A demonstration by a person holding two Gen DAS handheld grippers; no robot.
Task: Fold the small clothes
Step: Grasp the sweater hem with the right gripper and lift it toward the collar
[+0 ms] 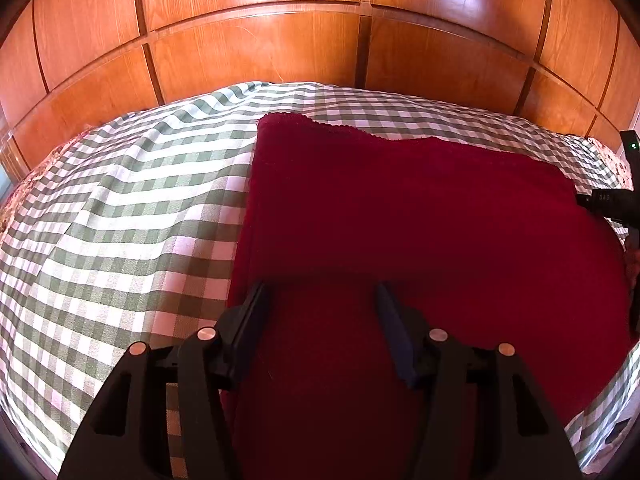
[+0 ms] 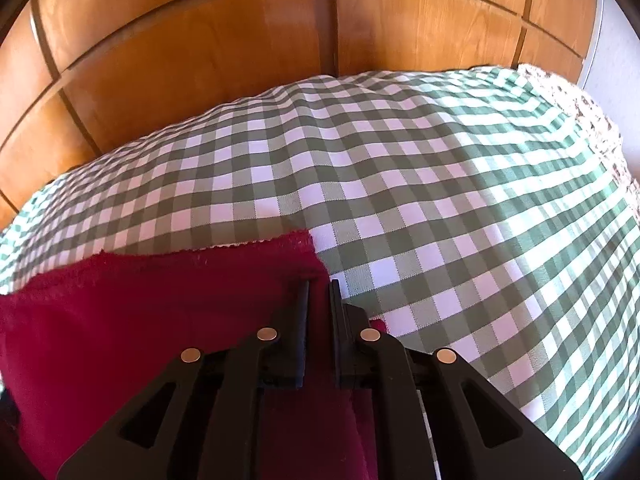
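Right hand-held gripper [image 2: 319, 288] on red cloth [image 2: 160, 300]

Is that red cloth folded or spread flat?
Folded at least once: the red cloth shows an upper layer ending in an edge over a lower layer near the camera.

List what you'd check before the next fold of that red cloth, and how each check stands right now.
1. Right gripper shut on the cloth edge: ok.
2. Left gripper shut on the cloth: not ok, open above it.
3. Cloth lying flat on the checked sheet: ok.
4. Sheet beyond the cloth free of other things: ok.
5. How many layers the right gripper holds: cannot tell.
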